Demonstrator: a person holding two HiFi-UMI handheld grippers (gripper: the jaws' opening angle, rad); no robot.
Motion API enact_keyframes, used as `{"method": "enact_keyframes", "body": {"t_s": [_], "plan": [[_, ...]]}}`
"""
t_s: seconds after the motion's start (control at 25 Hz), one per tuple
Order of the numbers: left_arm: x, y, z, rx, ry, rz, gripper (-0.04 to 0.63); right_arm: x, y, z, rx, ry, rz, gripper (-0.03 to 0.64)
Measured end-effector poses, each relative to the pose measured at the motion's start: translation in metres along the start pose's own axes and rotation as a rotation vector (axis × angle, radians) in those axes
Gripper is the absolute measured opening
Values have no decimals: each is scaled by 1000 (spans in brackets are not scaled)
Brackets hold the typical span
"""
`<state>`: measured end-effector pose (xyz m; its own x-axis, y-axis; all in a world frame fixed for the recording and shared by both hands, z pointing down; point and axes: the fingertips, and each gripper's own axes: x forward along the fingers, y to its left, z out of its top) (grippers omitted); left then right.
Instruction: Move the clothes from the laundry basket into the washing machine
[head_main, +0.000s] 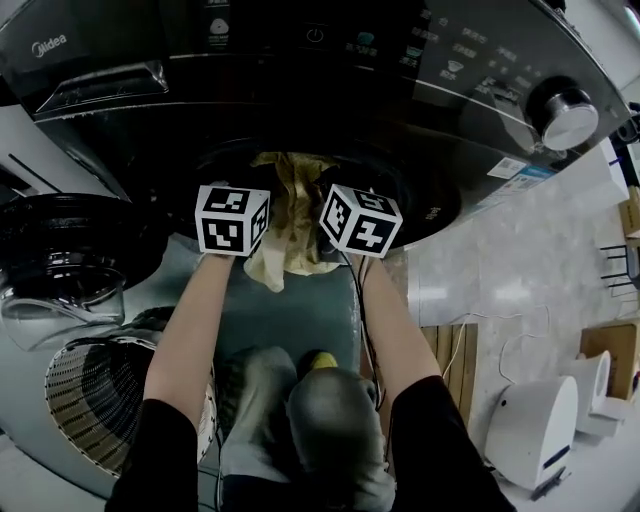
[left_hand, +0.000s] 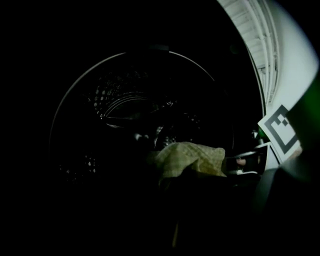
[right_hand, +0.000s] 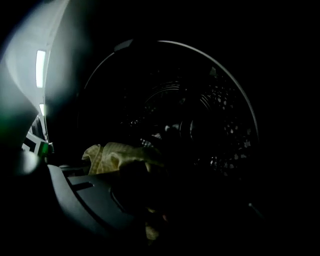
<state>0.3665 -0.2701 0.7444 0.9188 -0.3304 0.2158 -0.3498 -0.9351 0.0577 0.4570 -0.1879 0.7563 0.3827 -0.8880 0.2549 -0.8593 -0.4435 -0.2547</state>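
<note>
A yellowish checked cloth (head_main: 290, 215) hangs at the dark round mouth of the washing machine (head_main: 425, 205). My left gripper (head_main: 240, 197) and right gripper (head_main: 345, 197) hold it from either side, both with their marker cubes towards me, both shut on it. In the left gripper view the cloth (left_hand: 187, 157) bunches just above my dark jaws, with the perforated drum (left_hand: 125, 100) behind. The right gripper view shows the same cloth (right_hand: 117, 155) at its jaws, in front of the drum (right_hand: 200, 115). The jaw tips themselves are lost in darkness.
The machine's round door (head_main: 60, 250) stands open at the left. A white slatted laundry basket (head_main: 90, 400) sits below it by my left arm. The control knob (head_main: 568, 115) is at upper right. A white appliance (head_main: 530, 430) stands on the floor at right.
</note>
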Motion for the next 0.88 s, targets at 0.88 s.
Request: {"method": "enact_keyframes", "body": {"t_s": [0.88], "plan": [[39,38,-25,-18,170,83,225,47,-7,-23,-37,139,-41,155]]}}
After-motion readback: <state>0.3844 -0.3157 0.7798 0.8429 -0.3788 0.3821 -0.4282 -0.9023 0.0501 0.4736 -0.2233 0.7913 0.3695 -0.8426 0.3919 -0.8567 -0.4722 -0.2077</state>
